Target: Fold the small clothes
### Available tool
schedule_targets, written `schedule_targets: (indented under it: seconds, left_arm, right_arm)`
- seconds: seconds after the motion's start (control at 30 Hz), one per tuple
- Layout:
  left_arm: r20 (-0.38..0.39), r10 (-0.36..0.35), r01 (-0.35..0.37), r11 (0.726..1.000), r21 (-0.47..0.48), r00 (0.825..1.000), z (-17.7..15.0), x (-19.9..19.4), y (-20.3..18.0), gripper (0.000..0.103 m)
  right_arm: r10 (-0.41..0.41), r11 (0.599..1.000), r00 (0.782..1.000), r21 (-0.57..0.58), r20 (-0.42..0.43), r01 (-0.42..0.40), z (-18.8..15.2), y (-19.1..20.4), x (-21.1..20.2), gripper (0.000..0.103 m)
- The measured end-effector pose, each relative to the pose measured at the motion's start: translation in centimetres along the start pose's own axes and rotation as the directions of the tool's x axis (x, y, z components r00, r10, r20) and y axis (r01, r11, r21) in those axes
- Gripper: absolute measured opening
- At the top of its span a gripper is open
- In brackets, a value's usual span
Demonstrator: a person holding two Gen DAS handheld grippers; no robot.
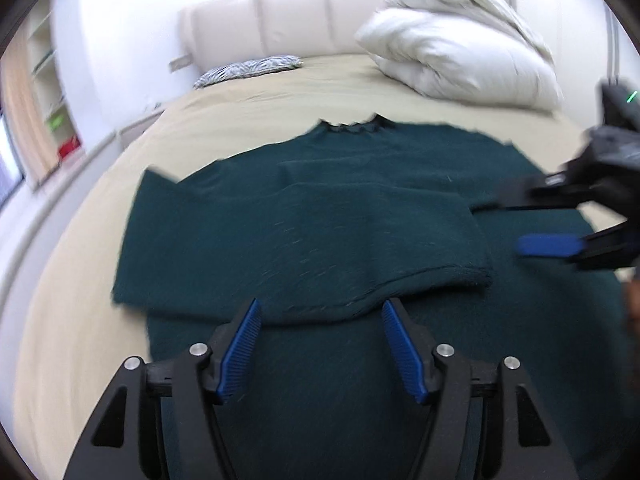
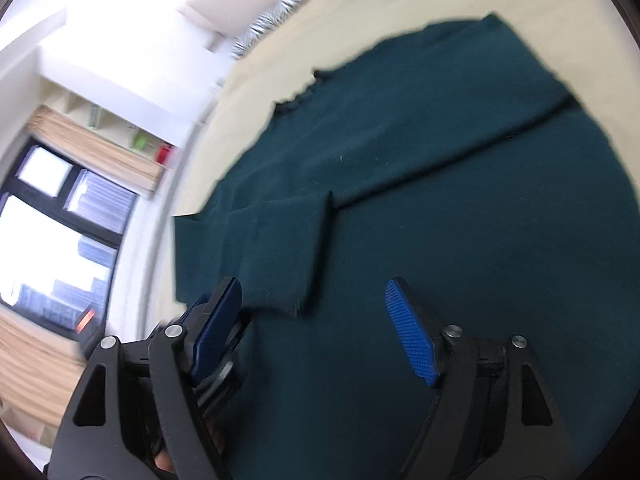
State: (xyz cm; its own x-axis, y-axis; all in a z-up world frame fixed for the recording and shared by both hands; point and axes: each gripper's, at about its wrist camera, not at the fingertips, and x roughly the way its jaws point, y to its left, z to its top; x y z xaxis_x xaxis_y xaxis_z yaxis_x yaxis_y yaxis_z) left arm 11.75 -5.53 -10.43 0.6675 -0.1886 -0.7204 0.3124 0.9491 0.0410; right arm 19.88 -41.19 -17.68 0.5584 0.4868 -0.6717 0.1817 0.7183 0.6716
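A dark green sweater [image 1: 320, 208] lies flat on the beige bed [image 1: 80, 280], neckline [image 1: 352, 126] toward the headboard. One sleeve [image 1: 360, 248] is folded across its body, with the cuff edge just ahead of my left gripper [image 1: 320, 312]. That gripper hovers open over the lower part of the sweater with nothing between its blue pads. My right gripper [image 1: 532, 222] comes in from the right edge, open, just above the cloth. In the right wrist view my right gripper [image 2: 314, 292] is open above the sweater [image 2: 460, 200], beside the folded sleeve [image 2: 280, 240], holding nothing.
A bunched white duvet [image 1: 460, 52] sits at the far right of the bed, and a patterned pillow [image 1: 248, 68] lies by the padded headboard [image 1: 280, 20]. Shelves [image 1: 48, 80] stand against the left wall. A window [image 2: 52, 220] is on that side.
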Motion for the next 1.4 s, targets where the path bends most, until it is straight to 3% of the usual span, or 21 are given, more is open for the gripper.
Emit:
schedule_targets:
  seconds: [0.1,0.2,0.3,0.37,0.47,0.7,0.8,1.0,1.17,1.37,1.4]
  left_arm:
    - [0.005,-0.037,0.037,0.991,-0.125,0.999,-0.7,-1.1,3.3,0.071]
    - [0.012,-0.065,0.066,0.965,-0.254,0.998,-1.2,-1.8,7.0,0.071]
    - [0.019,-0.070,0.072,0.941,-0.332,0.997,-1.4,-2.0,9.6,0.071]
    - [0.025,-0.061,0.066,0.930,-0.363,0.998,-1.4,-2.2,10.9,0.071]
    - [0.036,-0.060,0.069,0.913,-0.402,0.998,-1.3,-2.2,12.2,0.071]
    - [0.065,-0.034,0.060,0.892,-0.447,0.997,-0.1,-2.2,14.7,0.071]
    - [0.069,-0.023,0.052,0.889,-0.454,0.997,0.8,-1.5,15.8,0.071]
    - [0.056,0.013,0.014,0.892,-0.452,0.998,3.4,0.9,18.0,0.071]
    - [-0.009,0.011,-0.014,0.896,-0.444,1.000,5.9,5.0,18.8,0.071]
    - [-0.089,-0.032,-0.008,0.909,-0.417,0.996,8.5,9.4,18.2,0.070]
    - [-0.102,-0.039,-0.007,0.909,-0.416,0.994,8.9,10.1,18.2,0.066]
  right_arm:
    - [-0.006,1.000,0.999,0.016,-0.035,0.006,1.1,0.4,2.7,0.075]
    - [-0.043,0.999,0.999,0.012,-0.027,0.043,1.9,0.4,4.2,0.070]
    - [-0.059,0.998,0.998,-0.003,-0.015,0.059,2.2,1.2,4.8,0.050]
    - [-0.081,0.996,0.996,-0.032,-0.027,0.080,1.9,1.9,5.2,0.029]
    - [-0.148,0.977,0.989,-0.159,-0.028,0.142,1.6,4.3,5.5,0.007]
    - [-0.192,0.874,0.971,-0.426,0.140,0.234,2.7,10.7,1.8,0.007]
    - [-0.192,0.839,0.959,-0.471,0.210,0.271,4.6,11.5,0.3,0.007]
    - [-0.278,0.843,0.929,-0.401,0.243,0.358,9.0,6.6,1.4,0.007]
    - [-0.286,0.897,0.940,-0.293,0.185,0.330,10.2,1.5,3.1,0.007]
    - [-0.283,0.898,0.943,-0.296,0.177,0.325,9.6,-0.5,4.2,0.007]
    - [-0.282,0.899,0.943,-0.295,0.175,0.323,9.5,-0.8,4.1,0.007]
